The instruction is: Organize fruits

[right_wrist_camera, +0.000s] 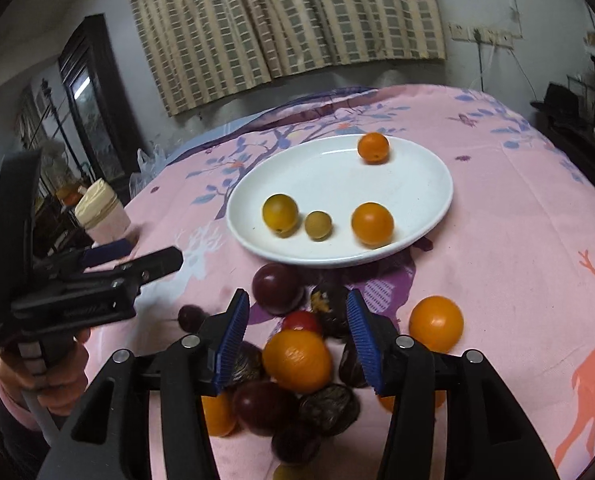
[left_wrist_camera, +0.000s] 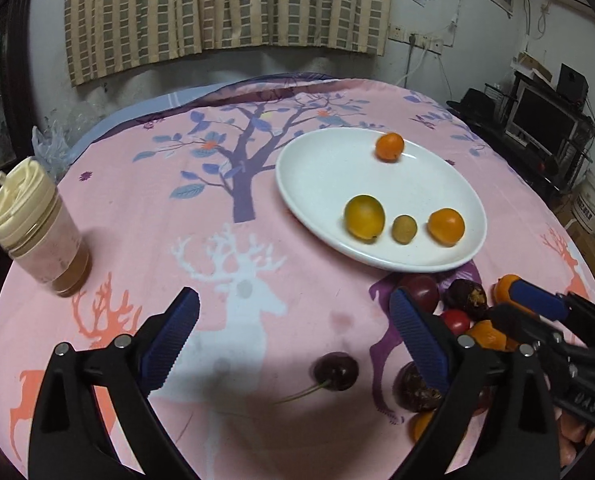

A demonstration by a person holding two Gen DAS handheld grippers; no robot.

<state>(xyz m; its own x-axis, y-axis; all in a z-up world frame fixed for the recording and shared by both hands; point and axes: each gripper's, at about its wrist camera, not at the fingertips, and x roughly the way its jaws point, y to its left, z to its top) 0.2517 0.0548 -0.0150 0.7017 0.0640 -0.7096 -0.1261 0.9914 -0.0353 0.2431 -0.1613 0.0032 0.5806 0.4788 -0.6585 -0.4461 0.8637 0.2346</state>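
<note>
Tongs on the right gripper (right_wrist_camera: 295, 330) are wide, around an orange fruit (right_wrist_camera: 296, 360) in the near pile. Squeeze softly, lift, then carry it far to the white plate (right_wrist_camera: 337, 258). Left gripper (left_wrist_camera: 293, 338) is wide, holding nothing.

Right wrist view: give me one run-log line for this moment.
right gripper: open, over orange fruit in pile | left gripper: open, empty | white plate: four fruits | stage: pre-grasp

One white plate (right_wrist_camera: 437, 208), four fruits on it; one lidded jar (left_wrist_camera: 37, 232); two grippers.
</note>
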